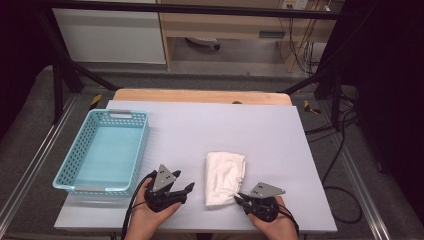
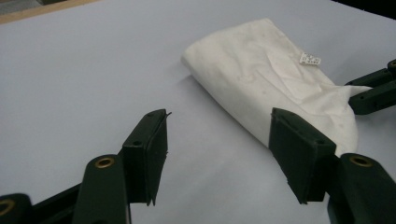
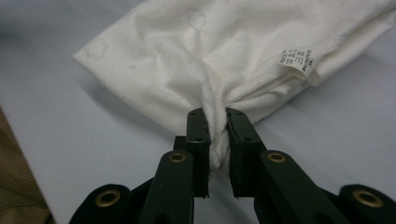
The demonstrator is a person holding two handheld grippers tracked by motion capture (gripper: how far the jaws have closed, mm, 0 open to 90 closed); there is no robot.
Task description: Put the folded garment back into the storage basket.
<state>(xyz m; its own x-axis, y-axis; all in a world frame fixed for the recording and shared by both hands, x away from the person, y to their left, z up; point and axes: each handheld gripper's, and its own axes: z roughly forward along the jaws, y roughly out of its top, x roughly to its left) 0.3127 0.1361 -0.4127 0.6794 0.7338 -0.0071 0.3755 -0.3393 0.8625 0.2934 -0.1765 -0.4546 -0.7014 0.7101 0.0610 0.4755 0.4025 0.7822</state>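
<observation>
Cloth (image 1: 225,177), white and folded, lies on the worktop (image 1: 210,127) right of the blue basket (image 1: 102,150); right tongs (image 1: 241,198) meet its near corner, left tongs (image 1: 186,191) wait beside it. Left gripper view: jaws apart, nothing between them, cloth (image 2: 261,79) ahead. Right gripper view: tongs (image 3: 215,122) clamped on bunched cloth (image 3: 205,60), its label (image 3: 295,59) just beside.

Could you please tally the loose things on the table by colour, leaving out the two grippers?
White: 1, the folded cloth, pinched at its near corner by the right gripper
Light blue: 1, the empty basket, left of the cloth
Total: 2
</observation>
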